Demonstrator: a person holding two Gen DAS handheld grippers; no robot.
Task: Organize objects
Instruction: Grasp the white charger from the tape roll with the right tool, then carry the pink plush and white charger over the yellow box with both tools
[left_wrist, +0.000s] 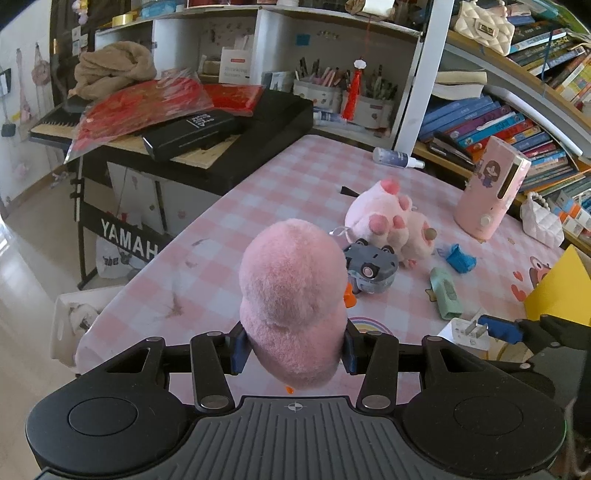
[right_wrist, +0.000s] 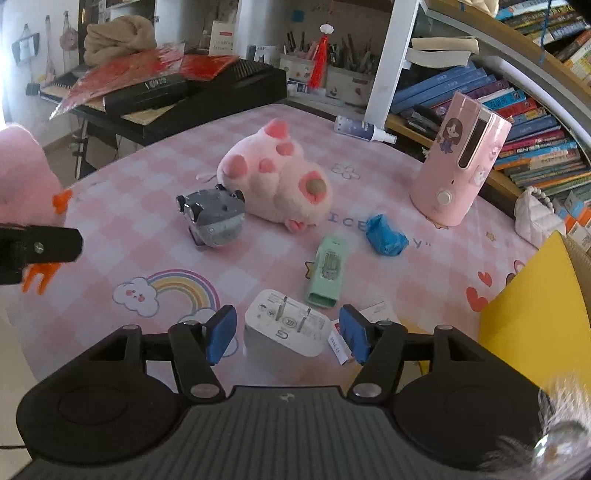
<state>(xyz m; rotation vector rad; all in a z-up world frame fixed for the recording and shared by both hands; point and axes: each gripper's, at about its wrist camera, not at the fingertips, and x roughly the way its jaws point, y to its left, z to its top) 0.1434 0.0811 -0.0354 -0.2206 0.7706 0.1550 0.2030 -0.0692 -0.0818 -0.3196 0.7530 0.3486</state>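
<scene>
Now, left gripper (left_wrist: 291, 350): clamped on pink plush duck (left_wrist: 291, 295).
Right gripper (right_wrist: 286, 336): released, astride white charger (right_wrist: 286, 334), pads apart from it.

two plush toys (right_wrist: 273, 181), one charger (right_wrist: 286, 328)

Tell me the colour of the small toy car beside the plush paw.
Grey, with black wheels; the toy car shows best in the right wrist view, just left of the pink plush paw.
</scene>
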